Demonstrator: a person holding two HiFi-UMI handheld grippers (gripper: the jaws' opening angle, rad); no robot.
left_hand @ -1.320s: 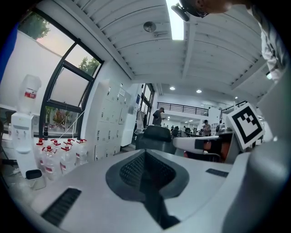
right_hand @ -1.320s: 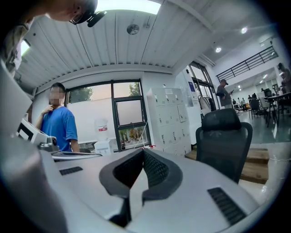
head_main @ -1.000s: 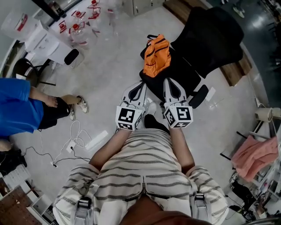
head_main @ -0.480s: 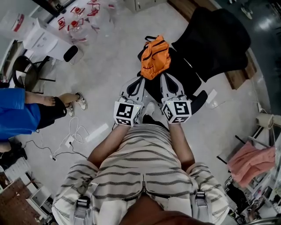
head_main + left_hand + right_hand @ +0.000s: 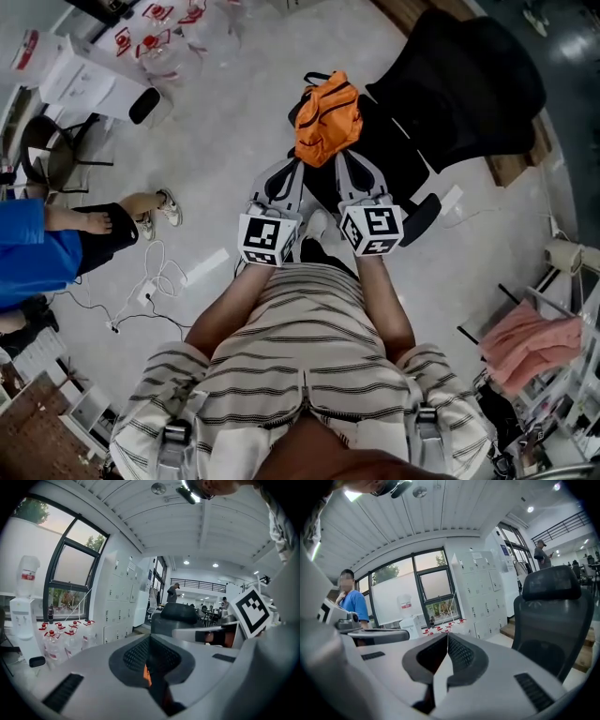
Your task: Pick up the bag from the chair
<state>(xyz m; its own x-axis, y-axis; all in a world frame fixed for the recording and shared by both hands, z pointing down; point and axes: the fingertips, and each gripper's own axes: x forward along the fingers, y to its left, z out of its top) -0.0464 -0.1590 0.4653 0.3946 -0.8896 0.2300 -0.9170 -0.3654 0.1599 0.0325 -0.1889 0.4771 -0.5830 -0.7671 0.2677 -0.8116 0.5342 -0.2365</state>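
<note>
The orange bag (image 5: 325,117) lies on the front of the seat of a black office chair (image 5: 478,84) in the head view. My left gripper (image 5: 291,167) and right gripper (image 5: 342,159) are held side by side just short of the bag, pointing at its near end and not touching it. Both are shut with nothing between the jaws. In the left gripper view the left gripper (image 5: 150,637) has its tips meeting, and a sliver of the orange bag (image 5: 146,676) shows below them. The right gripper (image 5: 447,634) is likewise shut, with the chair (image 5: 555,616) to its right.
A person in blue (image 5: 37,253) sits at the left with a foot (image 5: 155,202) out. White cables (image 5: 155,281) lie on the floor. Water bottles (image 5: 169,19) stand at the back left. A pink cloth (image 5: 525,342) hangs on a rack at the right.
Both grippers have moved forward, closer to the near end of the orange bag. They stay shut and the bag has not moved.
</note>
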